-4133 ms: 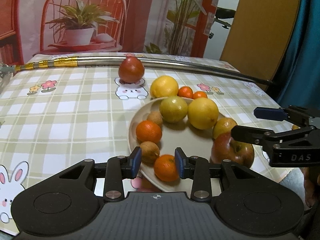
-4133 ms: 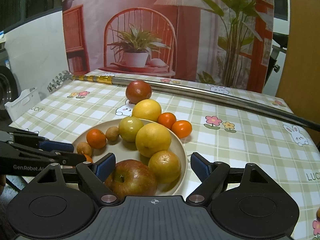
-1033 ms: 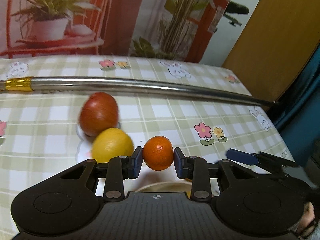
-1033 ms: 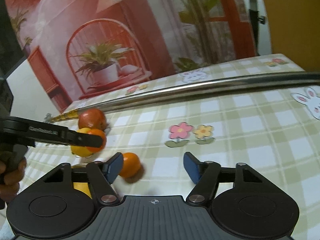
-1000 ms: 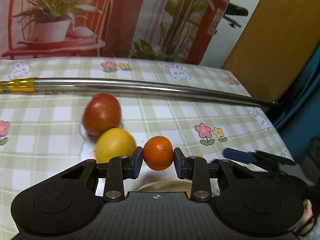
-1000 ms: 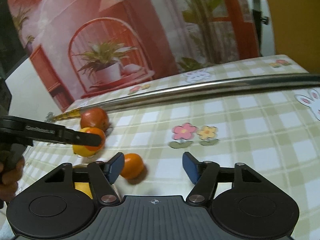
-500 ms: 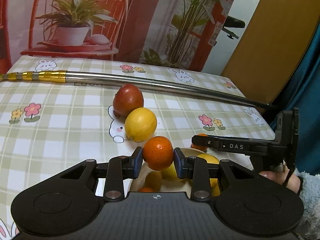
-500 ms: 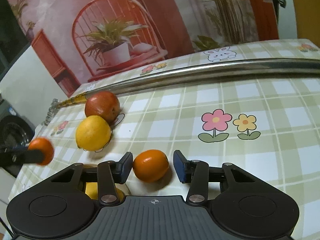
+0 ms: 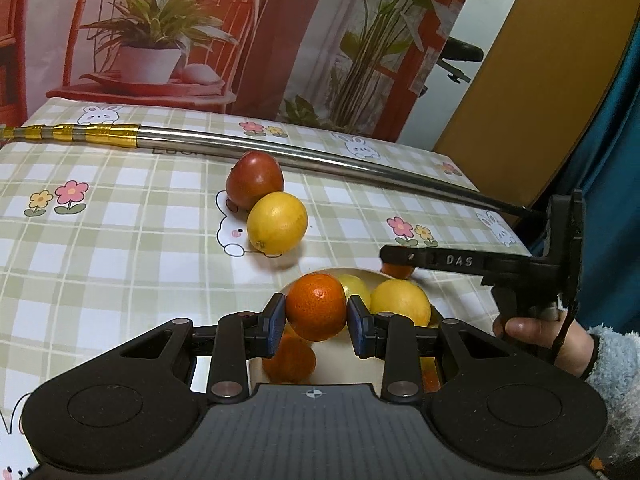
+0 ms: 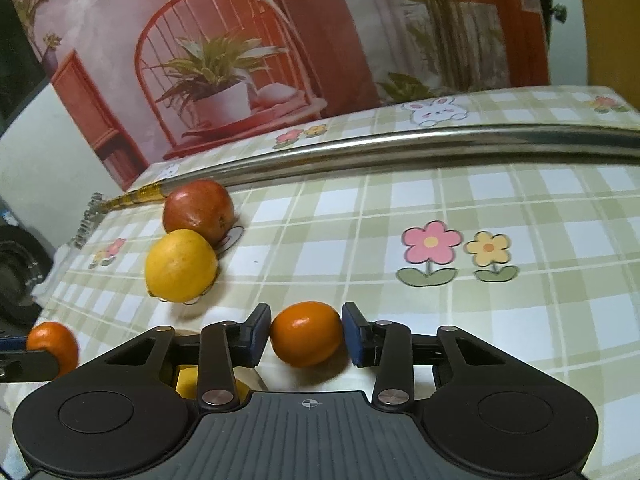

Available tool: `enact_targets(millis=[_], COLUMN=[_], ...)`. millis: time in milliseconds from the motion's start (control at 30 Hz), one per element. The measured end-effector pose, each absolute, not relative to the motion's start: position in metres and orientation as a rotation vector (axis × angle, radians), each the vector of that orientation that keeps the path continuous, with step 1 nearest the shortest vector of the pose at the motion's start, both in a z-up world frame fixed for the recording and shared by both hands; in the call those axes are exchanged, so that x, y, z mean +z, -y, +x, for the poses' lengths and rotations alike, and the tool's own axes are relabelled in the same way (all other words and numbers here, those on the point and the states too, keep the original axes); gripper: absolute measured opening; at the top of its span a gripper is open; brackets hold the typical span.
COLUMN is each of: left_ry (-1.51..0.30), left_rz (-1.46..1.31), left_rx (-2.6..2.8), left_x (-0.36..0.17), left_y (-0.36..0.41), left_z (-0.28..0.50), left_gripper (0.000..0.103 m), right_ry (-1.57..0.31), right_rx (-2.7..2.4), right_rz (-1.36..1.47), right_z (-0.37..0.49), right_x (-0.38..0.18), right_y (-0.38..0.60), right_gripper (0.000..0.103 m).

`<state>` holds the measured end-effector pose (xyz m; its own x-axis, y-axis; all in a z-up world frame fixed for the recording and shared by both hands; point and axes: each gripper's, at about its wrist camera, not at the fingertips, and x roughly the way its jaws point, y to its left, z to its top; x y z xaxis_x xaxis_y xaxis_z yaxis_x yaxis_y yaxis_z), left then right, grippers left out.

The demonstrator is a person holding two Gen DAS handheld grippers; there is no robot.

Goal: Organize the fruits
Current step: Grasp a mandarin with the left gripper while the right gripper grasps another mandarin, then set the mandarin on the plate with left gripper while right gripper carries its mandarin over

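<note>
So the left gripper (image 9: 316, 317) was clamped on a small round orange mandarin (image 9: 315, 306), both blue pads tight against its sides, held up over the beige plate (image 9: 304, 280) just below and ahead of it. A couple of yellow citrus fruits (image 9: 400, 300) sat on that plate right behind the fingers. The right gripper (image 10: 306, 334) had just been closing and its pads pressed on a second small orange tangerine (image 10: 307, 334) that rested on the green checked tablecloth (image 10: 480, 208). Ahead and to the left of it were a round yellow lemon-like fruit (image 10: 181, 266) and a red apple (image 10: 198, 210) touching each other, with a long shiny metal pole (image 10: 400, 148) lying further out past them.
</note>
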<state>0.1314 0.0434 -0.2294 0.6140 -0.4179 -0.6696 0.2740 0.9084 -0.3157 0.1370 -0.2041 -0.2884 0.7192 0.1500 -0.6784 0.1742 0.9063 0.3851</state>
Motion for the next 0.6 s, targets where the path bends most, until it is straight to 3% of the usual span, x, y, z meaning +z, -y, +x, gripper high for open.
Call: enact_targets(millis=[600], left_ry=[-0.827], left_rz=[-0.209], left_rx=[-0.414], left_x=[-0.238], left_y=[-0.045], left_z=[0.101], left_gripper=[0.035], right_ry=[-0.612], right_rx=[-0.009], right_rz=[0.489], right_z=[0.069], right_x=[-0.243], right_y=[0.187], right_gripper=[0.036])
